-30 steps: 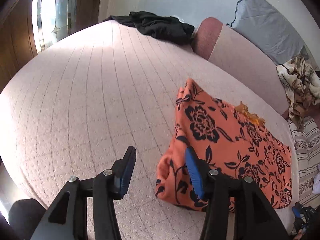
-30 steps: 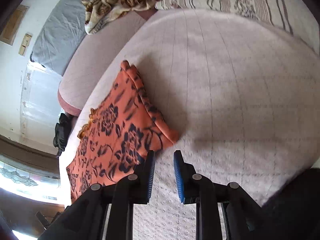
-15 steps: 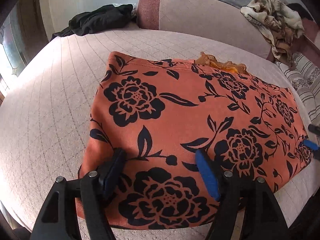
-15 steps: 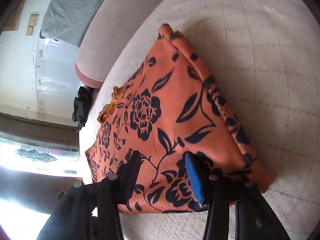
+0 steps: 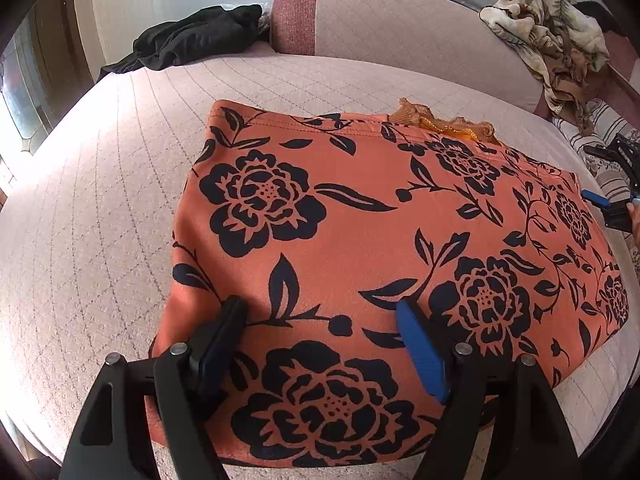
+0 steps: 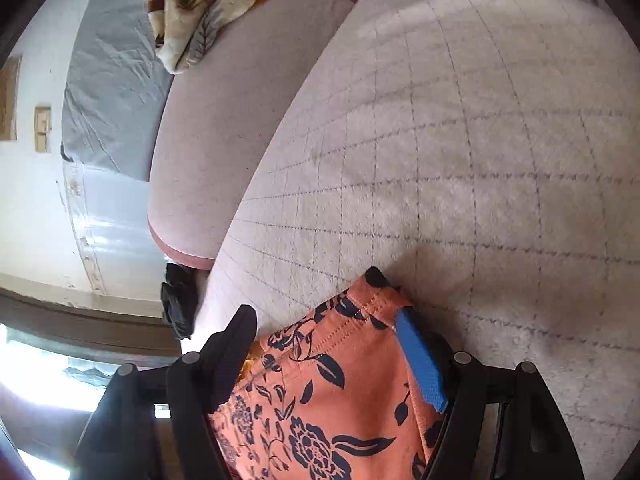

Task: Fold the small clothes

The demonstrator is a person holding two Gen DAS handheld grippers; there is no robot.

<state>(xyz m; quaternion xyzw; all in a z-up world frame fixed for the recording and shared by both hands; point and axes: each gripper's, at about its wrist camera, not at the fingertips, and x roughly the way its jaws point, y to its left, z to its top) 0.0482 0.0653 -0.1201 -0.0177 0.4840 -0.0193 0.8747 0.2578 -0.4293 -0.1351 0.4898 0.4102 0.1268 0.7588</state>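
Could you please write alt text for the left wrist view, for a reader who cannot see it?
An orange cloth with black flowers lies spread on a pale quilted bed, with the open left gripper over its near edge. A black garment lies at the far side of the bed.

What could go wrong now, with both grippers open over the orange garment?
The left gripper straddles flat orange cloth; closing there may pinch only the top layer, or bunch it. The right gripper sits at a hemmed corner and may catch just that. Uneven grips could skew the fold.
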